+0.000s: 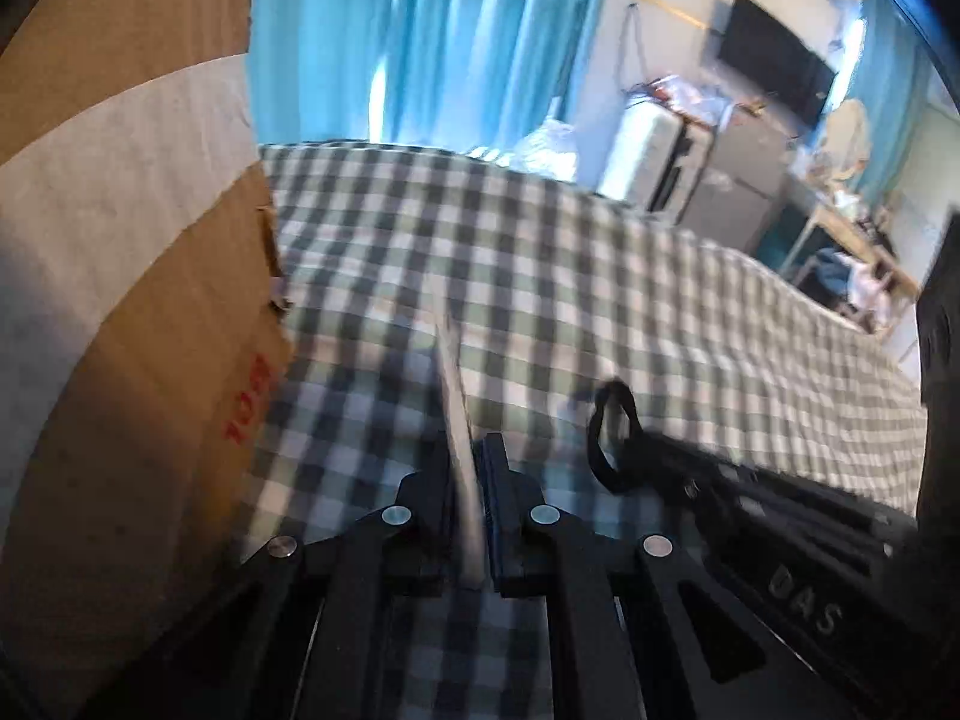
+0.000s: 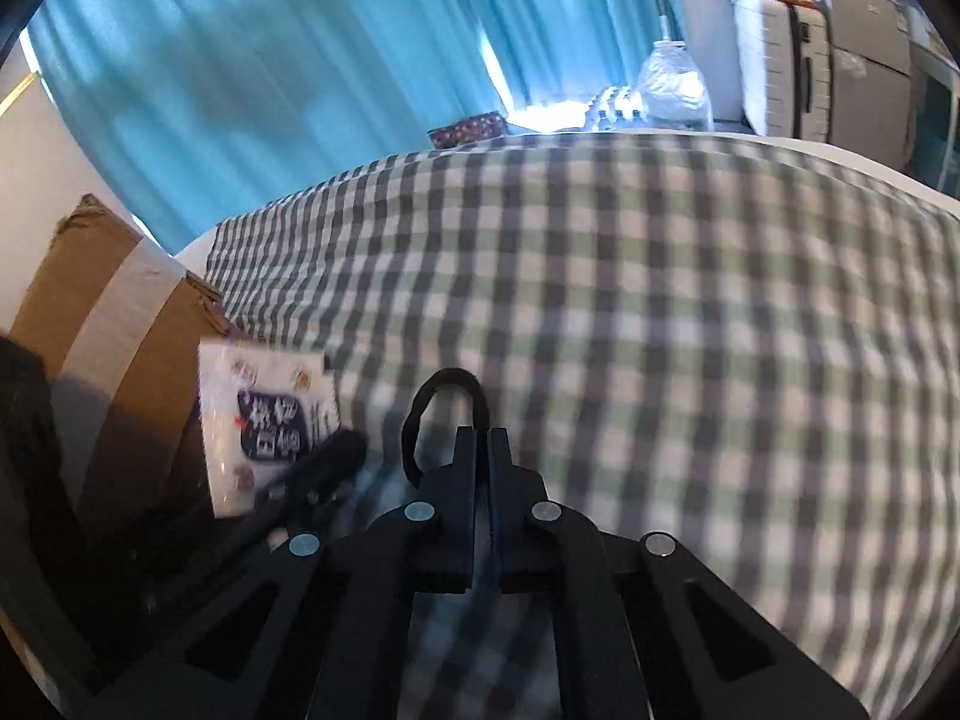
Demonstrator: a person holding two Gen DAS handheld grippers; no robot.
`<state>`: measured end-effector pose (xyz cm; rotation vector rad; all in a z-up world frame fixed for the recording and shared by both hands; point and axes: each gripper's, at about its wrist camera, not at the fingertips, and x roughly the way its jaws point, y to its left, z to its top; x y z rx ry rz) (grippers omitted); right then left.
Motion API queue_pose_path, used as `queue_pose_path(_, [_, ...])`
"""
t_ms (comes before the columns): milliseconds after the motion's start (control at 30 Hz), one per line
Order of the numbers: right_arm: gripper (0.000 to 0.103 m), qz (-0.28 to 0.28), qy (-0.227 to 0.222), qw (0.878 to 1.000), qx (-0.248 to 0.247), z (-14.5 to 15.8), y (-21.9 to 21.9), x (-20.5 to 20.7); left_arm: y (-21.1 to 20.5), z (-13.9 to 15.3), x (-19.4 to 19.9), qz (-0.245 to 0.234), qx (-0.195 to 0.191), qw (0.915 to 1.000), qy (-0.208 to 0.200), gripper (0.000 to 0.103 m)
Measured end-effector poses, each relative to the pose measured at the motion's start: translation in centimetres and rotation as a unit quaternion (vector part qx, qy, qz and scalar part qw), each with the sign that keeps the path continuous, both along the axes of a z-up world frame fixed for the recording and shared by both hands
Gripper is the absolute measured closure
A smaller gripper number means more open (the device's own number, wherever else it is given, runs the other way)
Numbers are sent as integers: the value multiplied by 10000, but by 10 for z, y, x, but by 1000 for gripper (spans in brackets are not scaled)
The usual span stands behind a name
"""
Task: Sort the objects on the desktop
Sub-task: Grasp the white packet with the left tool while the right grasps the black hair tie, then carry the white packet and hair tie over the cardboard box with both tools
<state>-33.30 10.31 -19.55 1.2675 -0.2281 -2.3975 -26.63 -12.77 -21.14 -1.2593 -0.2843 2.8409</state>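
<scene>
My left gripper (image 1: 470,450) is shut on a thin white packet (image 1: 451,384), seen edge-on above the checked cloth (image 1: 540,276). In the right wrist view the same packet (image 2: 264,420) shows its white face with dark printed characters, held by the left gripper (image 2: 336,450). My right gripper (image 2: 482,438) is shut on a black hair tie (image 2: 441,387), whose loop sticks up past the fingertips. In the left wrist view the right gripper (image 1: 636,450) and the hair tie (image 1: 612,432) are at the right, close to my left gripper.
A brown cardboard box (image 1: 120,300) with white tape stands at the left, also in the right wrist view (image 2: 108,312). Blue curtains (image 2: 270,90) hang behind the cloth. A suitcase (image 2: 774,60), a plastic bottle (image 2: 672,84) and a dark screen (image 1: 774,60) are beyond.
</scene>
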Motion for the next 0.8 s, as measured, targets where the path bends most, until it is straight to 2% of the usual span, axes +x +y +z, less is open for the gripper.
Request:
queue_pose_path(67, [100,-74,11,9999,104,3,12,17,0,3,5,-103,86,9999,20,94])
queue_pose_path(333, [100,-592,29,9981,-157,32,75,83,6,25,29,-437,842,9953,179,94])
queue_pose_path(467, [100,-600,65,9981,-138,49,96,103,25,40,49,-683,635,9951,340,94])
queue_pose_path(567, [100,-601,120,9980,-175,59,109,117,40,43,62,-876,565,9942,269,94])
queue_pose_path(700, [100,-642,232,9975,-155,69,121,132,53,40,73,-1012,420,9939,121,94])
queue_pose_path(800, [100,-668,260,9972,-225,76,131,142,66,31,70,-1031,104,9946,20,92])
